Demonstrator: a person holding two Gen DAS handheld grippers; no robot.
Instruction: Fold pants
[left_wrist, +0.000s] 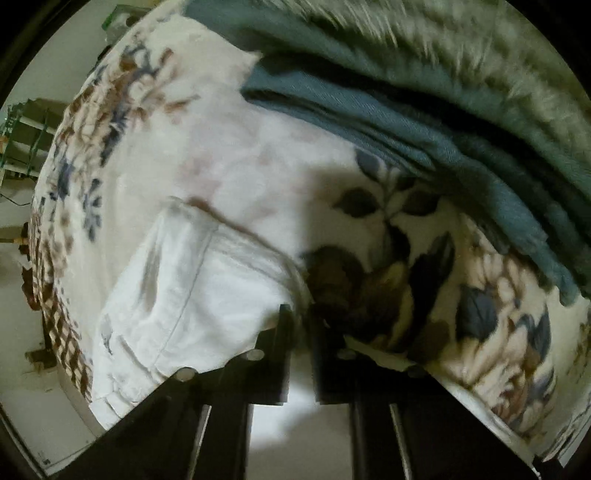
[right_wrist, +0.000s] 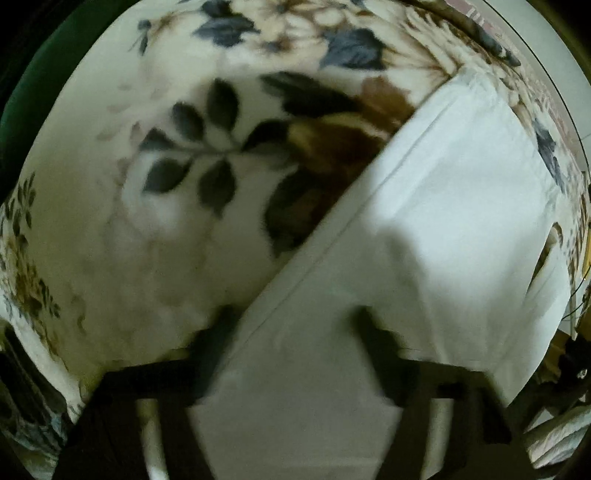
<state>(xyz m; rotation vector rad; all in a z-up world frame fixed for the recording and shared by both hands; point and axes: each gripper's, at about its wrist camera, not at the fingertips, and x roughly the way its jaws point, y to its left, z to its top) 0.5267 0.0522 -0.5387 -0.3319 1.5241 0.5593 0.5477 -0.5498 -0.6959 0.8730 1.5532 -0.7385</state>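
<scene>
- White pants (left_wrist: 192, 295) lay on a floral blanket (left_wrist: 184, 147) in the left wrist view, low and left, seam and hem showing.
- Left gripper (left_wrist: 301, 314) pointed down at the pants' right edge; jaws together, nearly touching. Cannot tell whether cloth was pinched between the tips.
- Teal cloth (left_wrist: 424, 122) lay folded at upper right, with a fuzzy green-grey blanket (left_wrist: 443, 48) blurred above it.
- Green shelving (left_wrist: 26, 129) stood at far left, beyond the bed edge.
- Right wrist view, blurred: the white pants (right_wrist: 424, 206) ran diagonally from upper right down to bottom centre over the same floral blanket (right_wrist: 166, 221).
- Right gripper (right_wrist: 291, 321) stood over the pants, cloth filling the gap between its fingers (right_wrist: 373, 332); jaws narrowed but apart, grip cannot be told.
</scene>
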